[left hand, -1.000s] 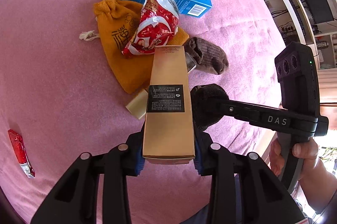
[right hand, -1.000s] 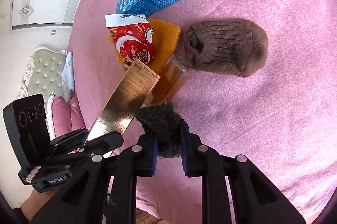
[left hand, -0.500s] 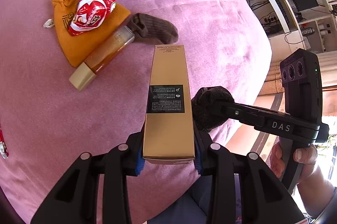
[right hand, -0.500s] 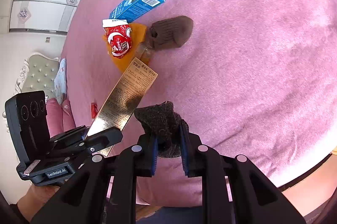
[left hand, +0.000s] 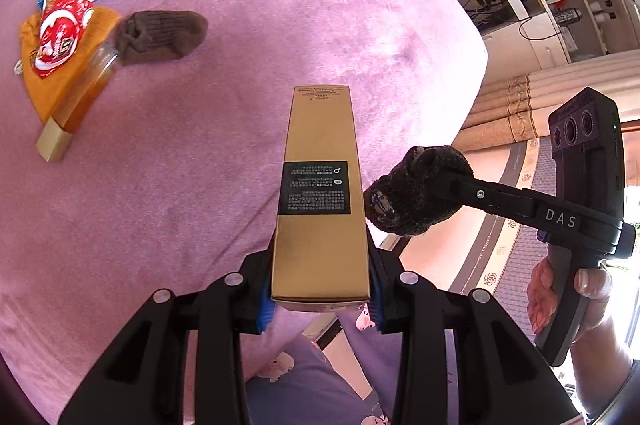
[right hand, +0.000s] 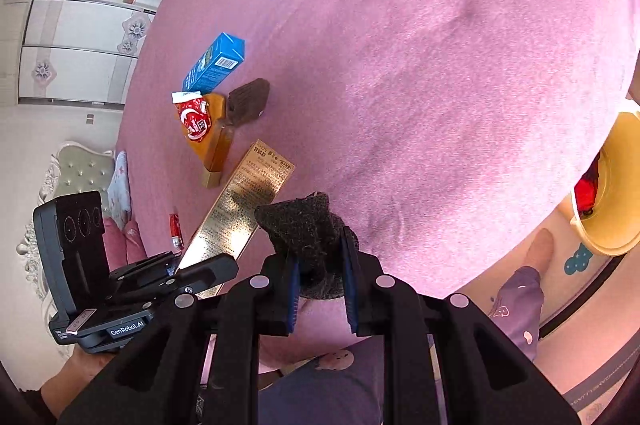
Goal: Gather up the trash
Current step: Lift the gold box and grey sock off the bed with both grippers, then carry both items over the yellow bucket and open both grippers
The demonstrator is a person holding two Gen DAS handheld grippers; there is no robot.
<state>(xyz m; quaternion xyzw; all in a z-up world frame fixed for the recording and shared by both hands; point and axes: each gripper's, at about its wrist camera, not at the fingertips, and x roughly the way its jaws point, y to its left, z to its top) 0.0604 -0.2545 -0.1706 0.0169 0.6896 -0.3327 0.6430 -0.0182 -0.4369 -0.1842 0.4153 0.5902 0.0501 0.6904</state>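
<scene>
We kept the left gripper (left hand: 320,299) clamped on the gold box (left hand: 320,193), the right gripper (right hand: 320,289) pinching the dark sock (right hand: 306,229), judging steady carriage toward the yellow bin (right hand: 612,185) wisest.

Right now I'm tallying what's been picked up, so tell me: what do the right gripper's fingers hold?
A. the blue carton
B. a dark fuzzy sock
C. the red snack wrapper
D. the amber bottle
B: the right gripper is shut on the dark sock, while the left gripper holds the gold box.
</scene>
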